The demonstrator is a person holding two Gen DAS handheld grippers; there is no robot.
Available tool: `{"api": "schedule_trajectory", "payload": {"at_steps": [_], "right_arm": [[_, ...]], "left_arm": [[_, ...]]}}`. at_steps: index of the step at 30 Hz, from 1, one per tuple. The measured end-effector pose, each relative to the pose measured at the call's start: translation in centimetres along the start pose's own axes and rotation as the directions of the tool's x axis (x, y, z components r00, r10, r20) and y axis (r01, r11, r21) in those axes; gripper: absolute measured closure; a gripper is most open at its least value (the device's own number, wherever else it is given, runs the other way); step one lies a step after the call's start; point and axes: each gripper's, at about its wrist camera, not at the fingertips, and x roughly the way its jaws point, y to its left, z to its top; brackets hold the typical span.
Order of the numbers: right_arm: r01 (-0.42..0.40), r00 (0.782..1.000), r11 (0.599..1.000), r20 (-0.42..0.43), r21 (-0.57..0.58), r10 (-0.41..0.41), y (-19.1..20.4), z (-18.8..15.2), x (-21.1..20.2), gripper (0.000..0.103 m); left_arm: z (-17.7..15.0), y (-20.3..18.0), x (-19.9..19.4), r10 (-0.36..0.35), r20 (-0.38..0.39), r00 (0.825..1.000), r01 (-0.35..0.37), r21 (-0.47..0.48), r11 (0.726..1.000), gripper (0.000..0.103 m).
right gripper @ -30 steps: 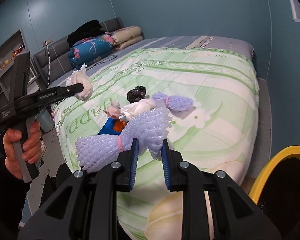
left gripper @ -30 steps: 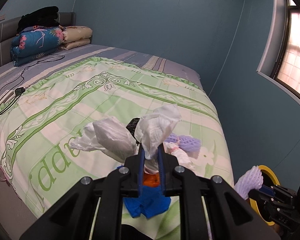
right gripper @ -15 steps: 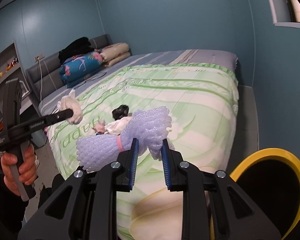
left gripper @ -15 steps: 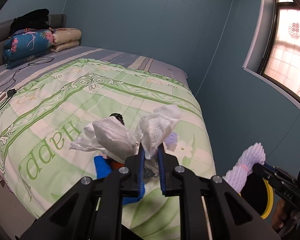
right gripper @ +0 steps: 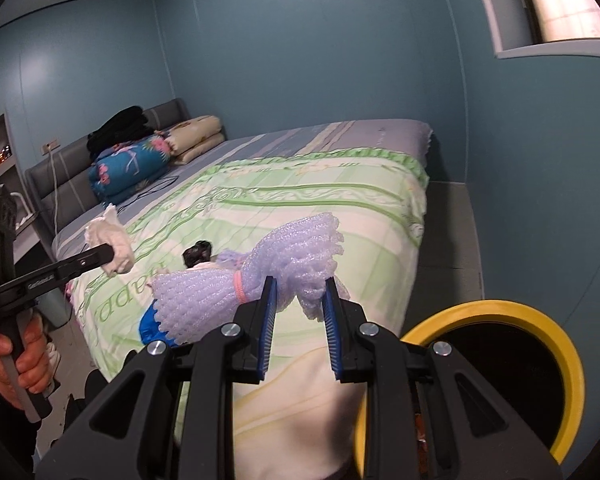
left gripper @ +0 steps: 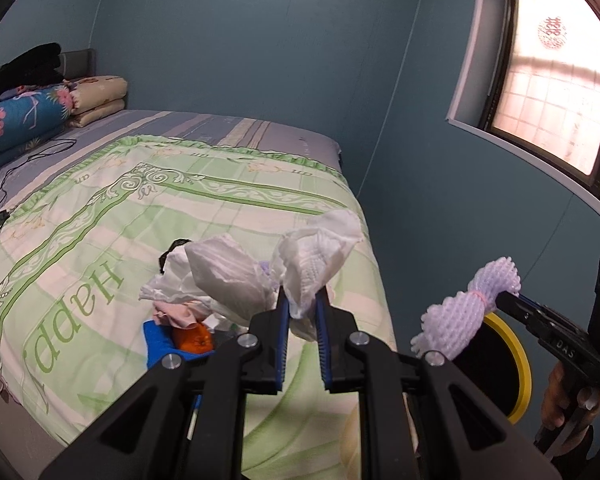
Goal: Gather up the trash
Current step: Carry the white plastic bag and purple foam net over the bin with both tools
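My left gripper is shut on a crumpled white tissue, held above the near corner of the bed. The right wrist view shows that same left gripper with the tissue at the left. My right gripper is shut on a purple foam net tied with a pink band; in the left wrist view the net hangs over a yellow-rimmed bin. More trash lies on the bed: a blue wrapper, an orange piece, a black lump.
The yellow-rimmed bin stands on the floor at the bed's near corner by the blue wall. The bed carries a green patterned quilt, folded bedding at the headboard and a black cable. A window is at the right.
Both grippers have drawn back from the bed and risen, each keeping its load. The trash pile looks farther off, and the bin fills more of the right wrist view.
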Motion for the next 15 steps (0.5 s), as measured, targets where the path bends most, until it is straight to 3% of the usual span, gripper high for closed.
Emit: {"api": "schedule_trajectory", "payload": {"at_steps": [15], "right_arm": [[0.150, 0.985, 0.988, 0.079, 0.039, -0.152, -4.0, 0.6, -3.6, 0.081]], "left_arm": [[0.8, -7.1, 0.9, -0.118, -0.022, 0.993, 0.120, 0.097, 0.988, 0.091]]}}
